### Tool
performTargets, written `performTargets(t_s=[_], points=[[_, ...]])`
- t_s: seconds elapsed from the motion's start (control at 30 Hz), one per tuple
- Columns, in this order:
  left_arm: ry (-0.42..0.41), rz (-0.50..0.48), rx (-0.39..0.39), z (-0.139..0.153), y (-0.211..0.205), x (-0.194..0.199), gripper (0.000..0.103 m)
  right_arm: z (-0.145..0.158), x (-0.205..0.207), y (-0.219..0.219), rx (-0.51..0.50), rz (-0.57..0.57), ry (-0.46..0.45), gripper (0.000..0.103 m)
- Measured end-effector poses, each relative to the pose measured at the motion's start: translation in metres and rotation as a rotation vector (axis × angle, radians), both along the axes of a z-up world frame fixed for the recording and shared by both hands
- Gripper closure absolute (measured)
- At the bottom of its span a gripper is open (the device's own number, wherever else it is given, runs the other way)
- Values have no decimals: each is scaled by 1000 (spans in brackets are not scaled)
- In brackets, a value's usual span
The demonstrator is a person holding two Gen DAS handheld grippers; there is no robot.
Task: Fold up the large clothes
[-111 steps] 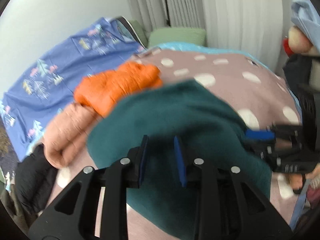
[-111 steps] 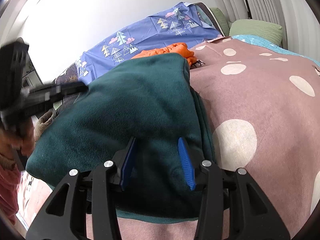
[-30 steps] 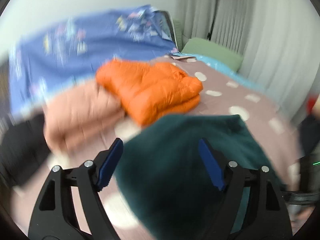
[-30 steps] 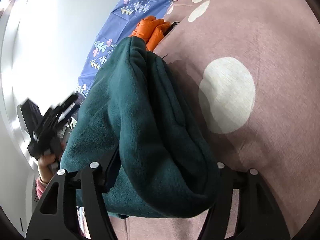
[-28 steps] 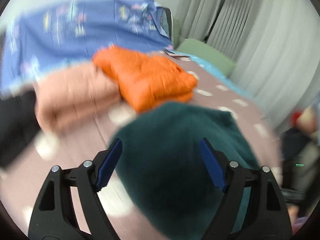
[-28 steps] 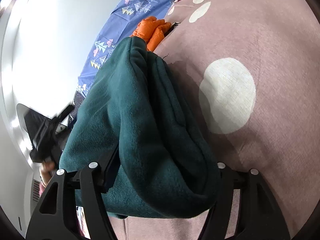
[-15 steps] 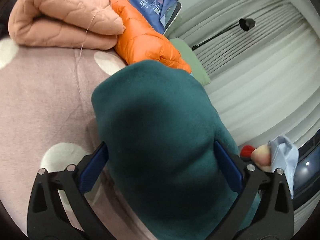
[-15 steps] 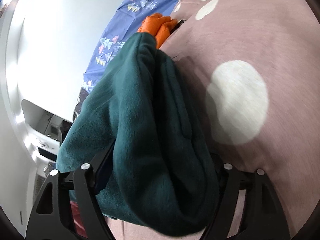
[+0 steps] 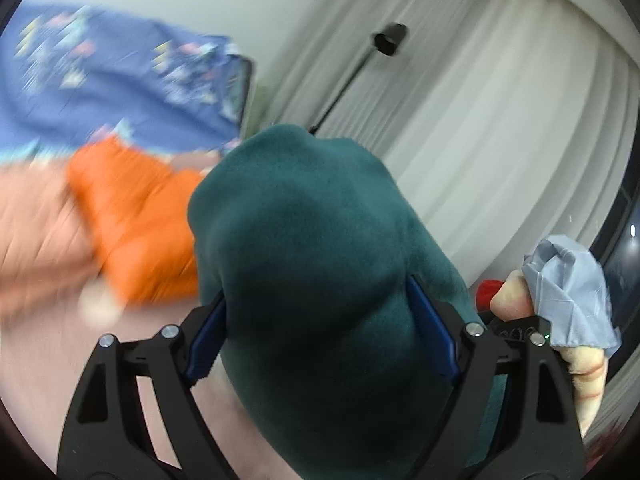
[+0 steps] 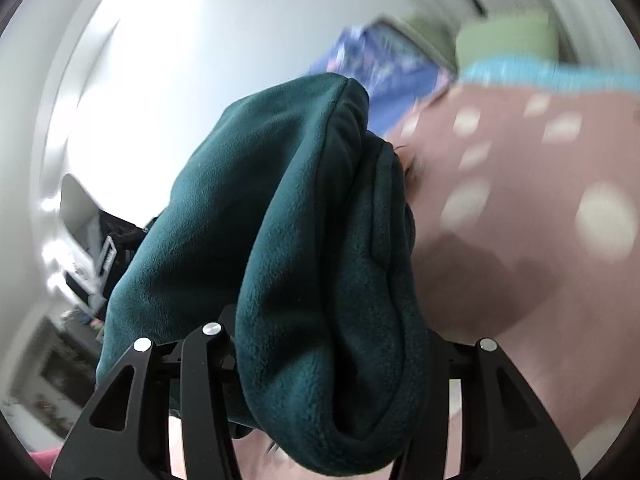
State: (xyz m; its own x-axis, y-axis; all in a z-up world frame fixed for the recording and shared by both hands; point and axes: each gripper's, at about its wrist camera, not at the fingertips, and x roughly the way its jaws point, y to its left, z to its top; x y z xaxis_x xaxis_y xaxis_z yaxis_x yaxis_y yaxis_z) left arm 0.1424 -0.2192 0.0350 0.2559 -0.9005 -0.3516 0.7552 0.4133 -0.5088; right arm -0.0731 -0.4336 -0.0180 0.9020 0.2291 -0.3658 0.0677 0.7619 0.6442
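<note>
A thick folded dark teal fleece garment (image 9: 320,264) fills the middle of both views. My left gripper (image 9: 320,332) has its blue pads wide apart, pressed against the bundle's two sides. My right gripper (image 10: 332,340) grips the same fleece (image 10: 304,232) at its other end; its fingertips are hidden by the cloth. The bundle is lifted off the pink spotted bedspread (image 10: 520,220) and tilted upward.
A folded orange jacket (image 9: 136,216) and a peach quilted piece (image 9: 36,232) lie to the left on the bed. A blue patterned sheet (image 9: 100,80) hangs behind. White curtains (image 9: 500,120) and a lamp stand (image 9: 388,40) stand at the back. A person's light blue cloth (image 9: 568,280) is at right.
Both grippers have raised the teal bundle off the bed and swung upward. The views now look toward the wall and curtains. Earlier the jaws opened wide and closed in around the bundle.
</note>
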Motion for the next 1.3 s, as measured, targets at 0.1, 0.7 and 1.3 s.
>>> performTargets(t_s=[0.1, 0.7, 1.3], points=[[-47, -29, 34, 23, -60, 26, 19, 9, 25, -45, -16, -79, -24, 54], [-181, -23, 356, -83, -253, 71, 24, -109, 180, -195, 15, -478, 304, 38], [-397, 133, 430, -44, -124, -77, 2, -8, 6, -69, -421, -475, 227, 16]])
